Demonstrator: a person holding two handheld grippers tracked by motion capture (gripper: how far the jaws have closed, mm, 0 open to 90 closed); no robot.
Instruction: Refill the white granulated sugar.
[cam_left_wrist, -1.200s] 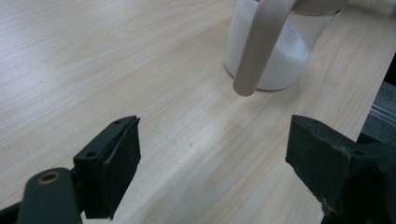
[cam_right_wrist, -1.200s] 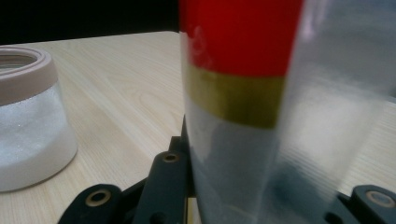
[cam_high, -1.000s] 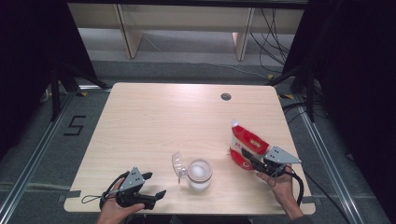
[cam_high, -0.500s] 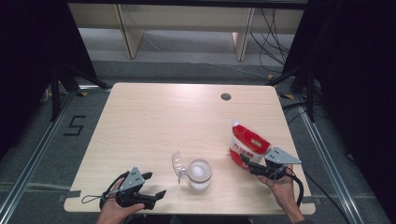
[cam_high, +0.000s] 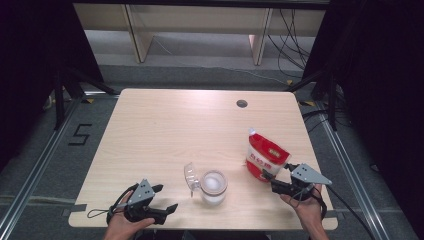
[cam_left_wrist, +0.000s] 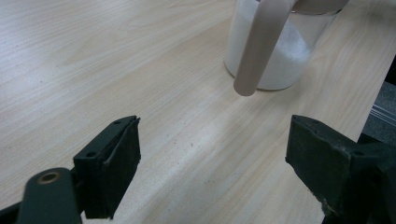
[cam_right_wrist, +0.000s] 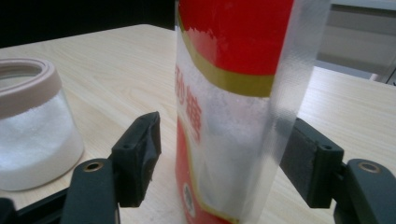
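Right gripper view: right tongs opening, bag between, top cropped; left tongs open

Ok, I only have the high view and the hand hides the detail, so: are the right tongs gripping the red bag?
Observer: No. In the right gripper view the right tongs have just been opening. The red bag stands upright between the jaws, with a clear gap at the jaw on that view's left.
Operator: And the left tongs, anything in them?
Observer: Nothing. In the left gripper view the left tongs are wide open over the table. The jar of white grains stands beyond them, apart.
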